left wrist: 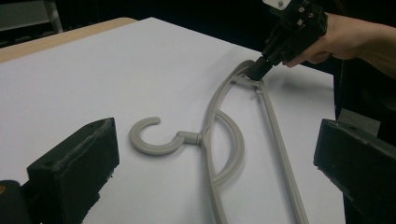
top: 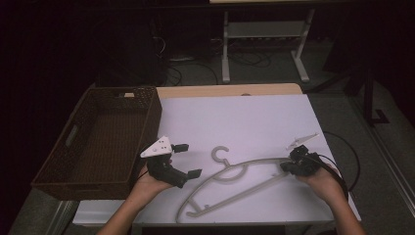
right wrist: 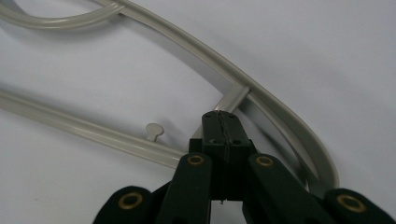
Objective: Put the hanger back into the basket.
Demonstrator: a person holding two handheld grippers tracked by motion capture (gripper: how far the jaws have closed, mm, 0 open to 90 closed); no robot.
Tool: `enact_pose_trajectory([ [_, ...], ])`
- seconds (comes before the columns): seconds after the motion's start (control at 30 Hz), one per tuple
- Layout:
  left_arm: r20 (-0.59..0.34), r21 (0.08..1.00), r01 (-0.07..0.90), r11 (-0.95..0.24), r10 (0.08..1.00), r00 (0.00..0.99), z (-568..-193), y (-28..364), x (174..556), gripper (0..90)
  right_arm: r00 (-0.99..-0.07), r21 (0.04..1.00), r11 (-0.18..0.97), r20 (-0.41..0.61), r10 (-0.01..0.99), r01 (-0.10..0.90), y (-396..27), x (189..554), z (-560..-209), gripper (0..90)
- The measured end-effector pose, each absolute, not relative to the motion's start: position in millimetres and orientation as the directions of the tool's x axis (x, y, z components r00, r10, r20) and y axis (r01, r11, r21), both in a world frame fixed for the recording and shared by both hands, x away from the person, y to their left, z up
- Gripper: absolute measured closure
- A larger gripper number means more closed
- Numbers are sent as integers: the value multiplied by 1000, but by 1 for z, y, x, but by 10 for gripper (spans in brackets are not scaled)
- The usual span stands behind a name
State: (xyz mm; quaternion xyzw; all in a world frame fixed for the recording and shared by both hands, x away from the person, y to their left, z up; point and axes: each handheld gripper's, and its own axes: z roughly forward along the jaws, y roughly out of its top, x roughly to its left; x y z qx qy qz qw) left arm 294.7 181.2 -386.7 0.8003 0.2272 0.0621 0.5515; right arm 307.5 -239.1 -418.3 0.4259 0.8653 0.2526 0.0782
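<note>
Our right gripper [top: 288, 166] is clenched on the grey clothes hanger's [top: 230, 188] end (jaws pressed together); our left gripper [top: 188, 160] gapes, released.

A table [top: 230, 91] with a light wooden top is seen, most of it covered by 1 white sheet [top: 244, 122]. On the sheet, 1 grey plastic hanger [top: 235, 183] is laid flat near the front edge, its hook [top: 220, 152] turned toward the far side. At the table's left edge, 1 dark brown woven basket [top: 73, 142] is set, partly overhanging the side.
</note>
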Motion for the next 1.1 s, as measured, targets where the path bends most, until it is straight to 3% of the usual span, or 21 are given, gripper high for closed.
enact_pose_trajectory([
  [0.23, -153, 911, 296, -288, 432, 889, -387, 181, 295, 0, -642, 573, 493, 77, 763, 655, -234, 302, -408, 895],
  [0.47, -153, 911, 296, -287, 431, 889, -387, 180, 295, 0, -778, 654, 567, 51, 627, 500, -181, 299, -401, 895],
  [0.63, -152, 913, 294, -283, 433, 888, -386, 181, 295, 0, -850, 673, 604, 70, 522, 427, -137, 302, -409, 894],
  [0.97, -153, 914, 294, -280, 434, 888, -386, 182, 295, 0, -925, 663, 670, 95, 368, 334, -85, 298, -425, 894],
  [1.1, -152, 914, 293, -281, 433, 888, -386, 182, 295, 0, -945, 647, 709, 61, 321, 283, -70, 297, -432, 895],
])
